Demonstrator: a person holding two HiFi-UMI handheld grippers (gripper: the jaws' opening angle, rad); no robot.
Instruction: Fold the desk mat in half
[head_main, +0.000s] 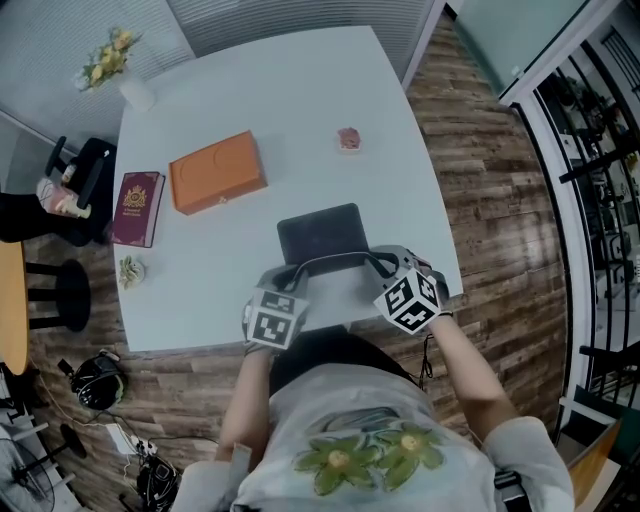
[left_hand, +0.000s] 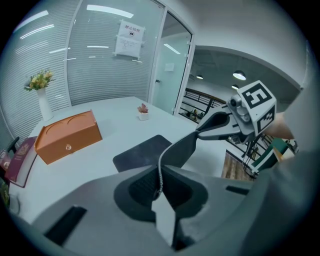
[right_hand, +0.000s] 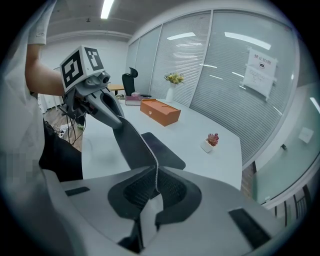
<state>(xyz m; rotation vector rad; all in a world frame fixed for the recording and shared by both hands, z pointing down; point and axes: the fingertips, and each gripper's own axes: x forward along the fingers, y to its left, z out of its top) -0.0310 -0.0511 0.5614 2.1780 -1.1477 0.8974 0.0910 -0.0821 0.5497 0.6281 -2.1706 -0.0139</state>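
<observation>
Left gripper (left_hand: 159, 192) has its fingers pressed onto one near corner of the mat (head_main: 320, 235), and right gripper (right_hand: 156, 187) pinches the other. That edge hangs lifted between them. Beyond the fingers, the far half lies flat on the worktop (head_main: 250, 90), with open room toward the orange box (head_main: 217, 171) and small plant (head_main: 348, 139).

The mat (head_main: 320, 233) is a thin, limp, dark grey rectangle with rounded corners. It lies near the tabletop's (head_main: 260, 90) near edge, right of the middle. Its far part rests flat on the tabletop. Its near part is raised and curves upward, with its near left corner pinched in the left gripper (head_main: 291, 272) and its near right corner pinched in the right gripper (head_main: 384, 263).
</observation>
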